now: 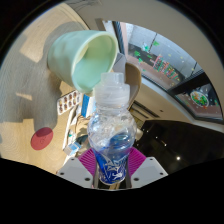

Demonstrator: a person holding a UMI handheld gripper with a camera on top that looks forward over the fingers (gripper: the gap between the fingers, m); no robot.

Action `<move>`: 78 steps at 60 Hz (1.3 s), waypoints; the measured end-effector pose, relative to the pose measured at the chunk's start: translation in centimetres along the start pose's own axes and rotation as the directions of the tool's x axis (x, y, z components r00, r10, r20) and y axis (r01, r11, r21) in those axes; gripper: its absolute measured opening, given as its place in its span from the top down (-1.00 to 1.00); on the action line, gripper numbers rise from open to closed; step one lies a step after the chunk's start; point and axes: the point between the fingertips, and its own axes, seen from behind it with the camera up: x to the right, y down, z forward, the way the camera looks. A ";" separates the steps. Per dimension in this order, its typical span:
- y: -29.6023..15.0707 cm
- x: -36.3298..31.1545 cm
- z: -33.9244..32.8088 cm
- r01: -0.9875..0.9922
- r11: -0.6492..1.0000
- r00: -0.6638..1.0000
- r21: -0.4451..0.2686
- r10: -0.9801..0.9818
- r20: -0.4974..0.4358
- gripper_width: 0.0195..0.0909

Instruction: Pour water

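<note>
A clear plastic water bottle with a blue label is held between my fingers, its neck and mouth pointing away from me. My gripper is shut on the bottle, with the magenta pads pressing its sides. Just beyond the bottle's mouth a pale green cup appears lying over on its side, its open rim facing the bottle. The whole scene looks strongly tilted. I cannot tell whether water is flowing.
A light wooden table lies under the cup, with a red round thing on it. A window showing trees and a street is beyond the bottle, above a pale ledge.
</note>
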 end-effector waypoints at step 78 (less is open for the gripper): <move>2.0 -12.4 0.6 -0.851 -0.469 -0.520 -0.236 0.818 0.246 0.24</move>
